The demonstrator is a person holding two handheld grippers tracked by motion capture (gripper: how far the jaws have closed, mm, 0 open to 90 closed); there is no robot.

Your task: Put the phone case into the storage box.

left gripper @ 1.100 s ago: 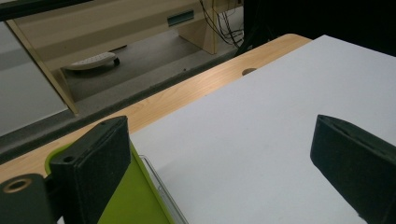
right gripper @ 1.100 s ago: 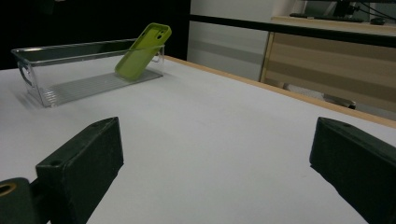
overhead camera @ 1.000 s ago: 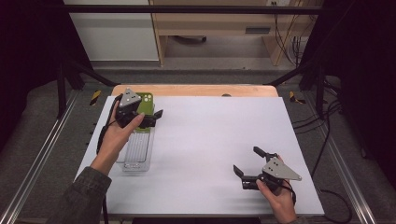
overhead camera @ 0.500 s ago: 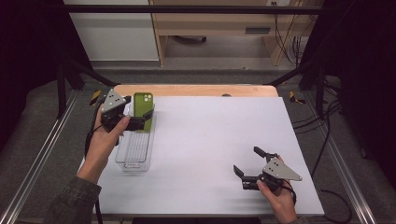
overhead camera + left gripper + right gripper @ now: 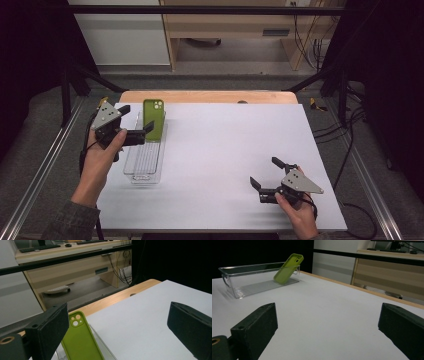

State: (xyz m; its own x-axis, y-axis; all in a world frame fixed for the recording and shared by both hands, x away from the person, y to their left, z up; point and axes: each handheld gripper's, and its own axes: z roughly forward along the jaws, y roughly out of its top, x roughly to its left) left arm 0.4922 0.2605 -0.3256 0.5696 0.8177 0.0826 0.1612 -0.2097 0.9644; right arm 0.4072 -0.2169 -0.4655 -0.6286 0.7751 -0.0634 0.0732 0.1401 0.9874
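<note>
Left gripper (image 5: 134,122) now pulled left of clear bin (image 5: 131,160) — jaws apart, empty. Green phone case (image 5: 153,119) left leaning in bin's far end. Right gripper (image 5: 266,174) unmoved — jaws spread.

The phone case (image 5: 153,119) leans in the far end of the bin (image 5: 145,170), at the table's (image 5: 225,145) left.

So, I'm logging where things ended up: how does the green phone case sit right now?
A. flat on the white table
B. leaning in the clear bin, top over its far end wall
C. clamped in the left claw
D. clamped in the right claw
B: the green phone case stands tilted in the clear bin, propped on its end wall, while the left claw and the right claw are both open and apart from it.
</note>
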